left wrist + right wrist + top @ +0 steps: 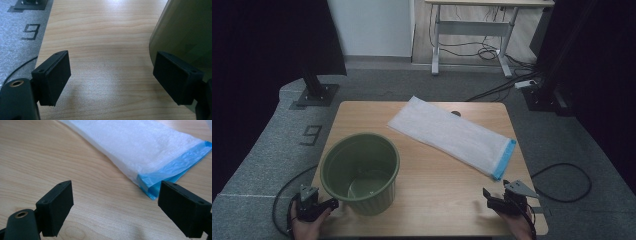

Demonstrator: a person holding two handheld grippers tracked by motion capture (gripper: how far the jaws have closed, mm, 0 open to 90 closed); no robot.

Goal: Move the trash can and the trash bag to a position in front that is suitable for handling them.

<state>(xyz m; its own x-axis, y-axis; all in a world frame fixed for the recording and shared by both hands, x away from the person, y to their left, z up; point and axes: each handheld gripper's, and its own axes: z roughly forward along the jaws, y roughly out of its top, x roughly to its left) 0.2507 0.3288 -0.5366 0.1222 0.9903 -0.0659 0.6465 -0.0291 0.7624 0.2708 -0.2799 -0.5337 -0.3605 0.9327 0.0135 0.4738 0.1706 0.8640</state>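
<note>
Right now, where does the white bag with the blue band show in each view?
High view: the white bag lies slanted across the table's far right half, blue band toward the right tool.
Left gripper view: not in it; the green bucket is at the right edge.
Right gripper view: upper right, blue band just beyond the open jaws.
Shared landmark: the light wooden tabletop.

The high view is dimly lit, with black curtains swallowed in darkness at both sides. Soft glare is seen on the table [105,15] in the left gripper view (far end), and blurred shadows are cast beneath both grippers' jaws.
</note>
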